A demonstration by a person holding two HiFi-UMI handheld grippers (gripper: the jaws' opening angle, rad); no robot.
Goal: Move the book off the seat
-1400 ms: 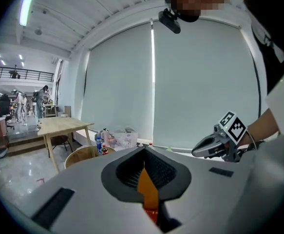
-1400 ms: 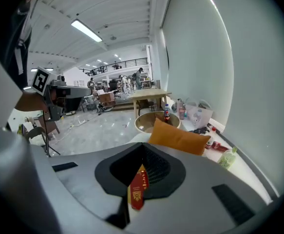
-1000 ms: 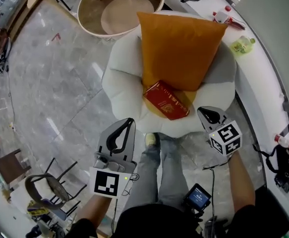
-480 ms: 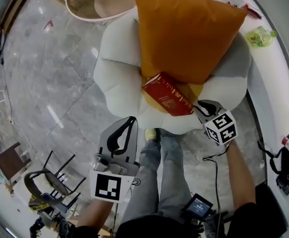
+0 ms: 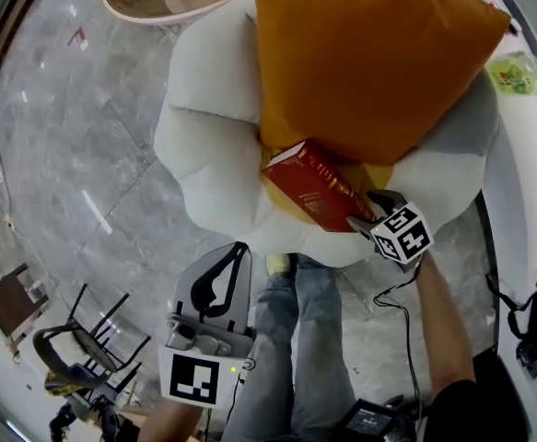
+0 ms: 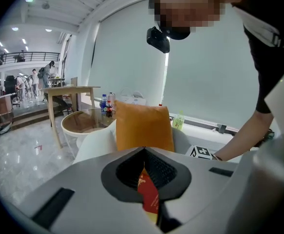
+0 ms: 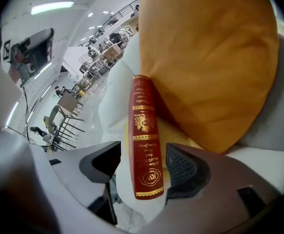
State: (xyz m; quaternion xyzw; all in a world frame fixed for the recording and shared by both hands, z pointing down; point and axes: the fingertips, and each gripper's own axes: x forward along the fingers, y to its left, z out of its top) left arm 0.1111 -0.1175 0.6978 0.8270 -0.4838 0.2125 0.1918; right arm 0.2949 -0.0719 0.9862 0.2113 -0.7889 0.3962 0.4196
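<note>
Two grippers, one book, one cushion and one seat are all that counts here; taken from the left of the head view, the left gripper [image 5: 238, 250] hangs at the lower left over the floor, its jaws together on nothing, well apart from the book and pointing up the frame toward the front edge of the seat [image 5: 199, 145]; its own view shows only a sliver of red beyond the closed tips. The single white seat fills the upper middle, with the one orange cushion [image 5: 369, 63] propped against its back. The single red book [image 5: 309, 184] lies at the front of the seat, its upper end tucked under the cushion's lower corner; its long axis runs from the centre of the frame down to the lower right. That lower-right end reaches the right gripper [image 5: 371, 213], plainly the nearer one; its jaws have just been opening and stand wide. In the right gripper view the gilt spine runs straight up the frame, away from the jaws, its near end between them; a gap shows on the left side, the right pad sits just beside the cover, and neither looks to press, so closing should catch it across its thickness.
</note>
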